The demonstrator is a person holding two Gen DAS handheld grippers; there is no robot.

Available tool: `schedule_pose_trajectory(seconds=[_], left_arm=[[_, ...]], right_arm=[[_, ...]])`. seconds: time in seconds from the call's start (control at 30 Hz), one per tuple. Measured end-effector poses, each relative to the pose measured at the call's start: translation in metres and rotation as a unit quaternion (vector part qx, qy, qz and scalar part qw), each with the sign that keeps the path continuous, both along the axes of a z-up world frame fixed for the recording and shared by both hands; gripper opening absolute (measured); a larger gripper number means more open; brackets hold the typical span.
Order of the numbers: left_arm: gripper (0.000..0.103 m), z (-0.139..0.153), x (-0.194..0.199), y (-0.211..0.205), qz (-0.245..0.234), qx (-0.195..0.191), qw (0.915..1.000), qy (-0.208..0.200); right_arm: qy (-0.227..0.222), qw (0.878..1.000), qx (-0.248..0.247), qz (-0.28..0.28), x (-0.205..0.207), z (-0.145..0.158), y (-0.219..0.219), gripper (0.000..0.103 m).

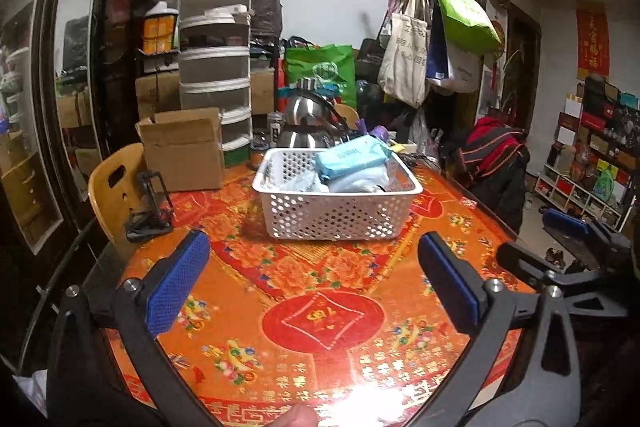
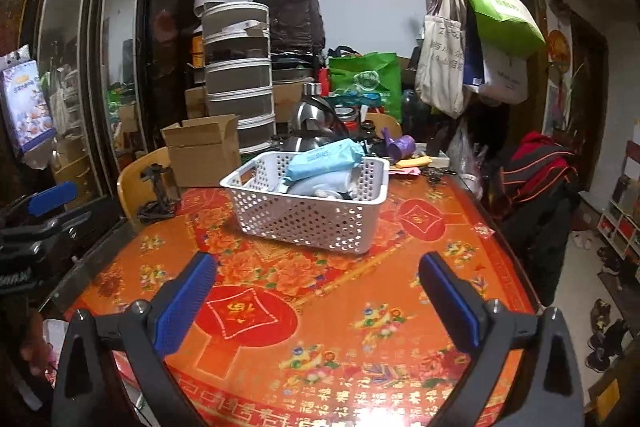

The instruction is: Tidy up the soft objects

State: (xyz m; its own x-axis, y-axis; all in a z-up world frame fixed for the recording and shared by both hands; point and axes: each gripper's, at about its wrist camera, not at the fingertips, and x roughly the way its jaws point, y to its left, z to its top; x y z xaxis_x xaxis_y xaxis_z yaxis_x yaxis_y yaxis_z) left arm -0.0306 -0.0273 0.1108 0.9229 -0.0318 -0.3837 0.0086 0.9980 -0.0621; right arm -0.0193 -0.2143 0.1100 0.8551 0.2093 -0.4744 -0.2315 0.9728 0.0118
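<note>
The soft objects are gathered in a white perforated plastic basket (image 1: 336, 195) set near the middle of the round surface covered with a red and orange floral cloth (image 1: 320, 323). A light blue soft pack of wipes (image 1: 352, 157) is laid on top of paler blue and white soft bundles, so the load is heaped above the rim rather than spread flat. The left gripper (image 1: 314, 281) and the right gripper (image 2: 316, 301) are both held back from the basket, above bare cloth, with jaws spread wide and nothing held between them. The sorting is judged to be largely complete, since no soft item is seen loose on the near cloth.
</note>
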Motion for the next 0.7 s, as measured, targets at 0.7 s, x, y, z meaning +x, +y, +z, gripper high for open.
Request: schedule_pose_trajectory(seconds=[0.7], left_arm=[[0.103, -0.016, 0.041, -0.001, -0.011, -0.012, 0.9986, 0.05]], right_arm=[[0.034, 0.999, 0.012, -0.006, 0.029, -0.015, -0.004, 0.101]])
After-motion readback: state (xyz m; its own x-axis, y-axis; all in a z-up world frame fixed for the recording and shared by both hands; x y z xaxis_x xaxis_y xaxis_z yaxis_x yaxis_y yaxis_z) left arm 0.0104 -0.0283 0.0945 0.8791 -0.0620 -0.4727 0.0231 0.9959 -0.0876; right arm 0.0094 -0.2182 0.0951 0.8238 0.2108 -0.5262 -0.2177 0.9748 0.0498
